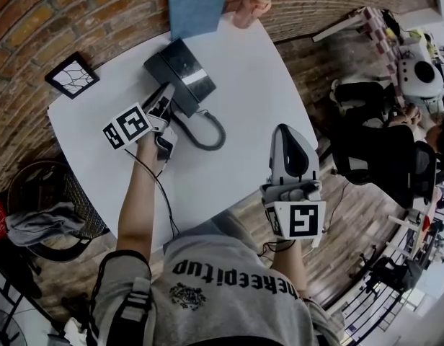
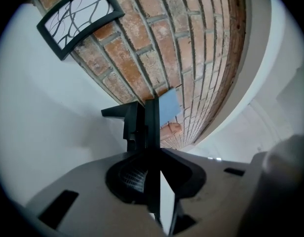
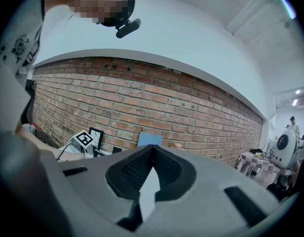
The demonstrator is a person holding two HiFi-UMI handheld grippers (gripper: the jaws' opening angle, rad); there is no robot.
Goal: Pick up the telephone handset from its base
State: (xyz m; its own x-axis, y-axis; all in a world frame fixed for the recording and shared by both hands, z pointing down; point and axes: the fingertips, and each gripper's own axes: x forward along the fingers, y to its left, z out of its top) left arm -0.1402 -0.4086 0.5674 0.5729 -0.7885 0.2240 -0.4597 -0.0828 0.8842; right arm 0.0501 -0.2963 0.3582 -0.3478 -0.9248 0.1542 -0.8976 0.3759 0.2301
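The black telephone base (image 1: 182, 71) sits at the back of the white round table (image 1: 243, 85). Its coiled cord (image 1: 211, 137) loops toward me on the tabletop. My left gripper (image 1: 164, 103) is at the base's near left side. In the left gripper view the black handset (image 2: 134, 122) stands edge-on between the jaws, and the left gripper (image 2: 153, 154) is shut on it. My right gripper (image 1: 285, 130) hovers over the table's front right edge, away from the phone. The right gripper (image 3: 152, 149) is shut with nothing in it.
A blue notebook (image 1: 197, 7) leans on the brick wall behind the phone, with a pink object (image 1: 251, 6) beside it. A black picture frame (image 1: 72, 74) lies at the table's left. A chair with grey cloth (image 1: 42, 218) stands lower left and office chairs (image 1: 380, 157) at the right.
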